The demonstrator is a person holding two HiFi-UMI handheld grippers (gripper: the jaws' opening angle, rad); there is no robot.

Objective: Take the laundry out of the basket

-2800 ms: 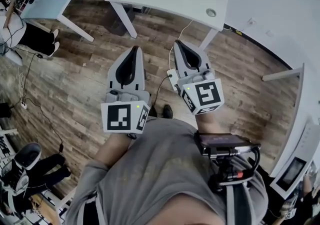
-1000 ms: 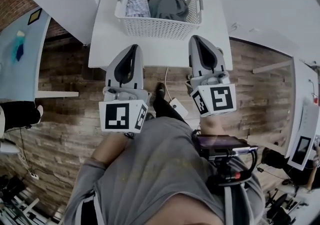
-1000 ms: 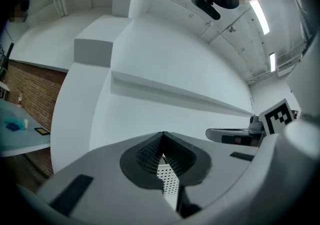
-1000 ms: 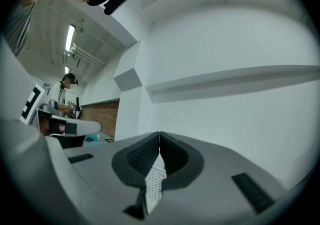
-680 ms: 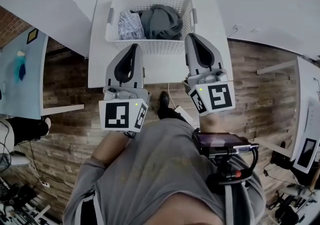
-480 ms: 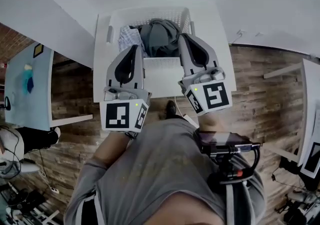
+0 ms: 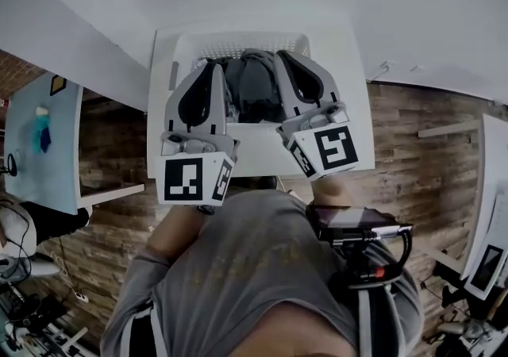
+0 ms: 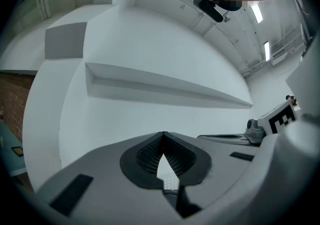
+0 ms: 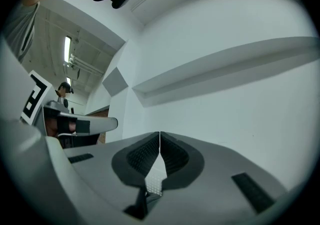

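A white mesh laundry basket [image 7: 238, 44] stands on a small white table [image 7: 353, 121] against the wall. A dark grey garment [image 7: 255, 87] fills its middle; the rest of the load is hidden behind the grippers. My left gripper [image 7: 213, 68] hangs over the basket's left part, shut and empty. Over the basket's right part my right gripper [image 7: 283, 55] is likewise shut with nothing held. In the left gripper view the left gripper [image 8: 163, 134] has its pads together and faces the white wall. The right gripper [image 9: 160, 133] in its own view looks the same. Neither gripper view shows the basket.
A white wall with a long ledge [image 8: 165, 86] rises just behind the table. Wood-plank floor [image 7: 413, 149] lies on both sides. A light blue table [image 7: 40, 141] stands at the left, and a seated person [image 7: 24, 228] is at lower left.
The view has closed in on the white table. The basket, at first ahead of the grippers, now lies under their tips. Both grippers stayed shut and empty.
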